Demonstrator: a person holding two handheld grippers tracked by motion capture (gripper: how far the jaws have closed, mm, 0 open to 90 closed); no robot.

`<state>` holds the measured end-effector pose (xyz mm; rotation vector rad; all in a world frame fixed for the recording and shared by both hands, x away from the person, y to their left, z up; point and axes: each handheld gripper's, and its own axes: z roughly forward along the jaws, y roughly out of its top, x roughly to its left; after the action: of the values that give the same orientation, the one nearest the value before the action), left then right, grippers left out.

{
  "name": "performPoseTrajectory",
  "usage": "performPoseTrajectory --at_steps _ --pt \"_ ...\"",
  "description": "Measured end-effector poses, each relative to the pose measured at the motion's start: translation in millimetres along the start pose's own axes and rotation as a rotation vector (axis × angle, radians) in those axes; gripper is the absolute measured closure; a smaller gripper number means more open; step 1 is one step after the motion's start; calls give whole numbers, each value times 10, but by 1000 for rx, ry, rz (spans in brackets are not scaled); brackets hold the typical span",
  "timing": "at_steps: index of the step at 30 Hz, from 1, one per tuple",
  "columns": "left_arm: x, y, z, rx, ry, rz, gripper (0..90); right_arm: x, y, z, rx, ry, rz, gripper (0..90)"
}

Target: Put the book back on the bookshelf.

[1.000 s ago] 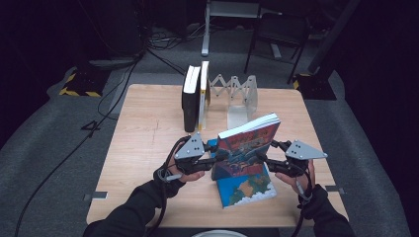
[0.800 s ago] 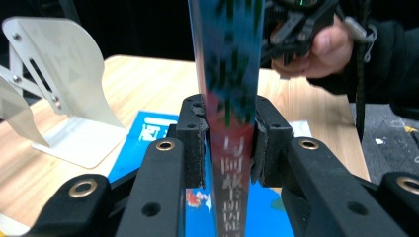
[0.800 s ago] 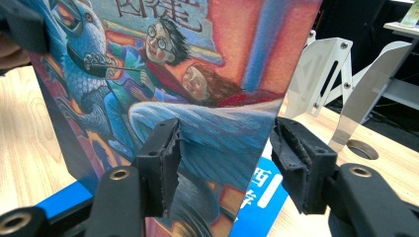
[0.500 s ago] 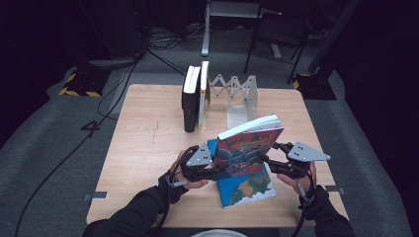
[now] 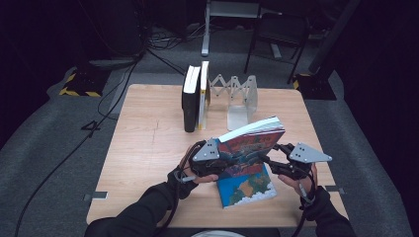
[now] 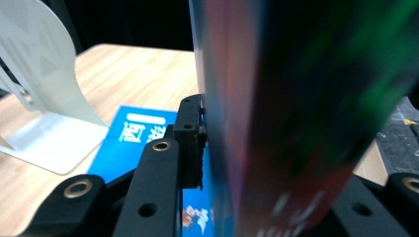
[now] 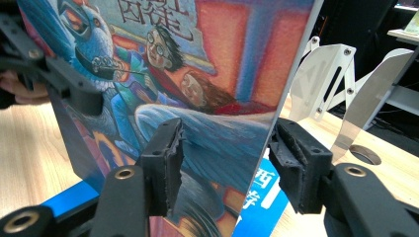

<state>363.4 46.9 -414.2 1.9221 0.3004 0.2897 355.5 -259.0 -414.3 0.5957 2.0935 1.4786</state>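
Illustrated book (image 5: 249, 148): raised on edge above blue book (image 5: 247, 185), mid-table. Left gripper (image 5: 210, 160): clamped on spine end; far jaw hidden, cover blurred in its view. Right gripper (image 7: 225, 168): jaws astride the book's edge, closing, not pressing.

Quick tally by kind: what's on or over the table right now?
Books standing in the rack: 2, black book and yellow-spined book
Books held up: 1, illustrated book
Books lying flat: 1, blue book
Racks: 1, metal book rack
Hand-held grippers: 2, left hand-held gripper, right hand-held gripper
Total: 7
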Motion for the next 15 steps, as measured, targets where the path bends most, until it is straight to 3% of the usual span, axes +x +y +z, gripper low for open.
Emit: performPoseTrajectory --at_steps 4,8,10,12,15 --pt "-21 31 1 8 20 26 720 3 1 -5 3 -5 1 474" --pt "11 38 11 14 29 14 730 -2 0 -11 8 -9 -5 456" --pt "16 43 18 21 52 27 727 6 2 -21 26 -50 -25 434" --pt "18 43 25 21 60 26 726 -1 -2 -27 35 -60 -28 426" --pt "42 55 44 24 67 29 727 -56 -44 -64 44 -74 -2 418"
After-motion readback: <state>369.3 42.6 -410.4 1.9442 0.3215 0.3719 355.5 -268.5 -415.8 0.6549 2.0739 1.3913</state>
